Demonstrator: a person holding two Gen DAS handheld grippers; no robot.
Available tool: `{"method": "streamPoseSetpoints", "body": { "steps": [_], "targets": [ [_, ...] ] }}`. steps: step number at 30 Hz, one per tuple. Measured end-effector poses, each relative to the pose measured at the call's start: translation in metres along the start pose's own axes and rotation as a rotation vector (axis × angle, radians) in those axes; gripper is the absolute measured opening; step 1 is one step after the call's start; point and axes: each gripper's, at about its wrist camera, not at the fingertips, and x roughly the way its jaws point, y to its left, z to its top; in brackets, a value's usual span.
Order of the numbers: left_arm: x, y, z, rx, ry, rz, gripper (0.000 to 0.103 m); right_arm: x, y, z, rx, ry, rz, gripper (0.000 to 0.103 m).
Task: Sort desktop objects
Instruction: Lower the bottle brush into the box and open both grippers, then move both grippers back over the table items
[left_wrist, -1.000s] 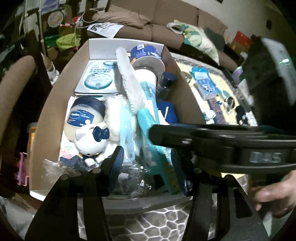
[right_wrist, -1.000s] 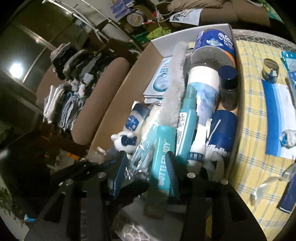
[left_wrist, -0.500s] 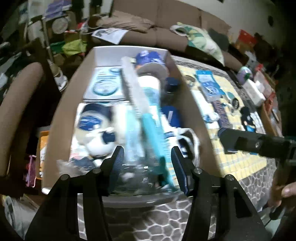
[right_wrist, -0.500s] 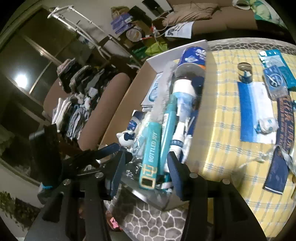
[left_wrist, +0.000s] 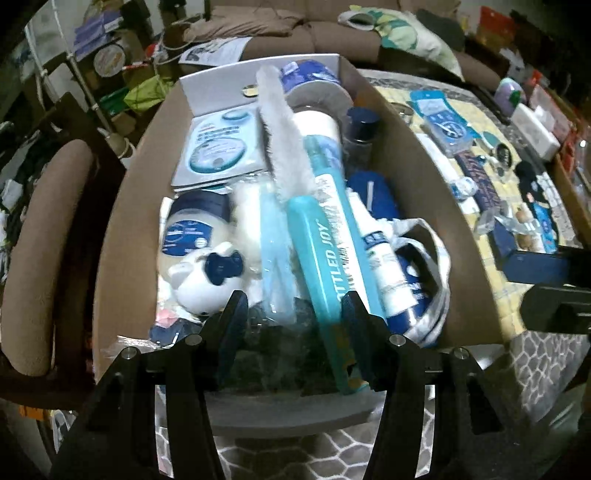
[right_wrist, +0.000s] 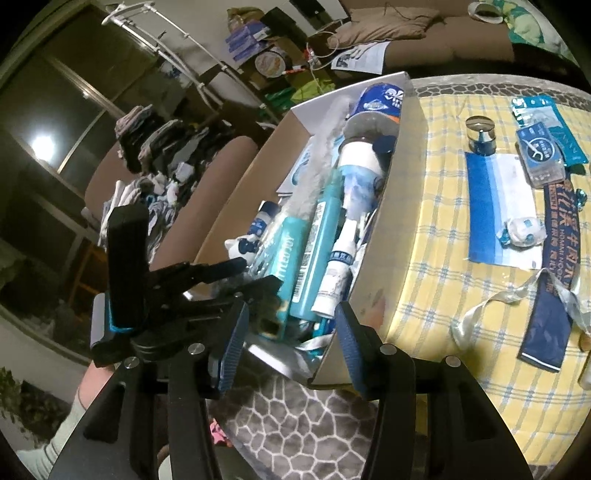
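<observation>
A cardboard box (left_wrist: 125, 206) on the table is packed with toiletries: a teal "Bottled Joy" case (left_wrist: 325, 258), a white cow-shaped bottle (left_wrist: 207, 277), a cream jar (left_wrist: 188, 232), a white spray tube (left_wrist: 384, 266) and a fluffy white brush (left_wrist: 280, 140). My left gripper (left_wrist: 293, 325) is open and empty over the box's near end. My right gripper (right_wrist: 291, 339) is open and empty at the box's near corner (right_wrist: 391, 236), to the right of the left gripper (right_wrist: 236, 273). Loose items lie on the yellow checked cloth (right_wrist: 436, 236).
On the cloth are a blue-and-white sheet (right_wrist: 498, 210), a metal-capped jar (right_wrist: 480, 136), a floss box (right_wrist: 539, 155), a dark blue strip (right_wrist: 554, 273) and a crumpled wrapper (right_wrist: 522, 230). A brown chair (left_wrist: 48, 236) stands left of the box. A sofa (left_wrist: 314, 33) is behind.
My right gripper has pulled back out of the box toward its near right corner. The left gripper has stayed over the box's near end, open.
</observation>
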Motion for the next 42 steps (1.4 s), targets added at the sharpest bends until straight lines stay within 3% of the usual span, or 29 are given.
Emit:
{"method": "streamPoseSetpoints", "body": {
  "steps": [12,16,19,22,26,34,36,38,42],
  "targets": [
    [-0.013,0.007,-0.001,-0.055,-0.018,-0.016,0.052,-0.008,-0.004,0.0,0.024,-0.02,-0.003,0.057],
    [-0.018,0.009,-0.001,-0.075,-0.036,-0.023,0.061,-0.014,-0.007,0.001,0.031,-0.034,-0.019,0.062],
    [-0.016,0.006,0.001,-0.077,-0.038,-0.027,0.061,-0.015,-0.009,0.001,0.044,-0.043,-0.017,0.062],
    [-0.012,0.001,0.001,-0.075,-0.027,-0.058,0.061,-0.016,-0.009,0.0,0.05,-0.044,-0.01,0.062],
    [-0.009,0.013,0.002,-0.145,-0.016,-0.139,0.06,-0.017,-0.009,0.001,0.054,-0.048,-0.008,0.063],
    [-0.007,0.016,0.005,-0.153,-0.019,-0.094,0.057,-0.019,-0.001,0.015,0.04,-0.068,0.007,0.065],
    [-0.013,0.017,0.003,-0.159,-0.044,-0.09,0.059,-0.02,-0.002,0.014,0.031,-0.066,-0.003,0.067],
    [-0.019,0.016,0.001,-0.167,-0.063,-0.091,0.068,-0.022,-0.004,0.011,0.029,-0.065,-0.016,0.073],
    [-0.034,0.007,-0.004,-0.154,-0.107,-0.071,0.077,-0.025,-0.015,0.004,0.047,-0.063,-0.052,0.079]
  ]
}}
